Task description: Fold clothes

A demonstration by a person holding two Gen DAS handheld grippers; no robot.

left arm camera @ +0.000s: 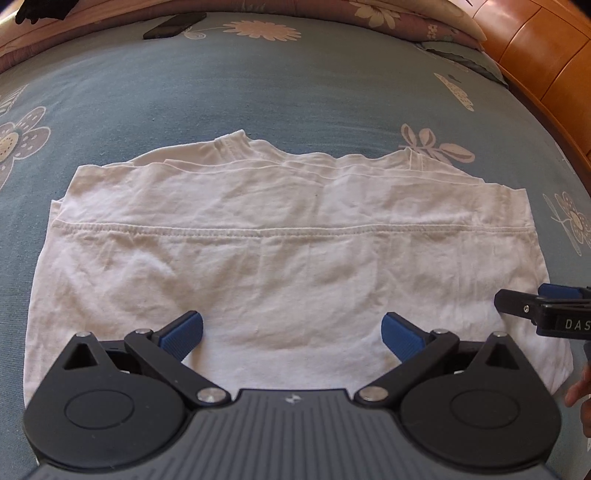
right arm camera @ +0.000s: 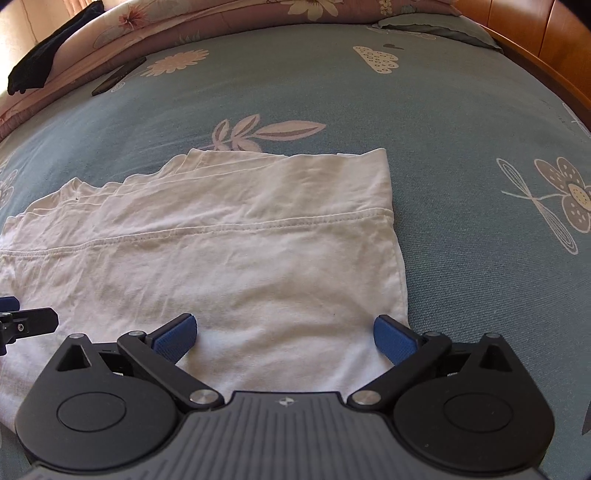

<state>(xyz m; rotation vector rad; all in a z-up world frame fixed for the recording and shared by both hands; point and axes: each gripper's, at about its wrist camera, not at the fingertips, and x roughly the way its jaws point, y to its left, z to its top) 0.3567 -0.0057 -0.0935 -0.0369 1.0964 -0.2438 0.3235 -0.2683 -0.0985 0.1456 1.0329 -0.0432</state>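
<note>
Both tongs hung spread wide over the near edge of the white shirt [left arm camera: 280,266], gripping nothing. The left tongs [left arm camera: 291,332] sat mid-hem; the right tongs [right arm camera: 284,334] hovered beside them, over the shirt's right corner. The shirt lay already part-folded on the bed [left arm camera: 295,92], layers stacked at its far side. The risk, as I judged it: pinching only the top layer, or snagging the bedsheet too, would drag the stack askew.

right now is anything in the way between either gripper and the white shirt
Nothing visible. The left gripper and the right gripper are both open right over the near edge of the white shirt. The phone lies far off on the bed.
</note>
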